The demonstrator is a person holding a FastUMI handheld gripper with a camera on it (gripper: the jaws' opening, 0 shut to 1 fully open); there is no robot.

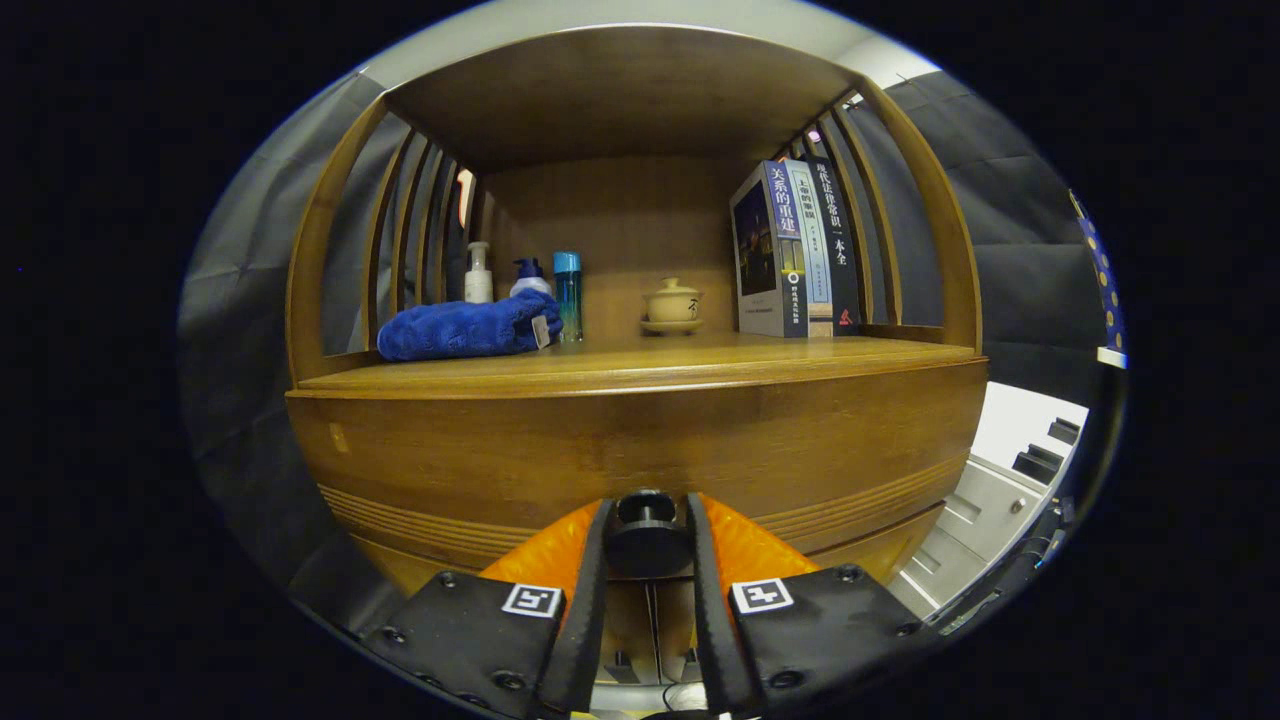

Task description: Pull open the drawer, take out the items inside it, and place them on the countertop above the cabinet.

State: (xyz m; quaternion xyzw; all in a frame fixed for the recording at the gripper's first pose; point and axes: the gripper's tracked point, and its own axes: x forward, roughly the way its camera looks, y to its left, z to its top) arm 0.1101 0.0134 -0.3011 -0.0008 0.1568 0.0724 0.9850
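The hand-held gripper (646, 545) is clamped on the drawer (640, 450) knob (645, 540), so opening is in hand; next, a straight pull back.

**Two book spines legible**

At the countertop's (620, 368) right rear corner, the grey book (775, 250) reads 关系的重建 down its spine. The black book (838, 255) reads 现代法律常识一本全. The print on the pale book (808, 240) between them is too small to read.

The gripper (647, 510), closed on the knob (647, 538), bears two square coded markers (531, 600) without letters.
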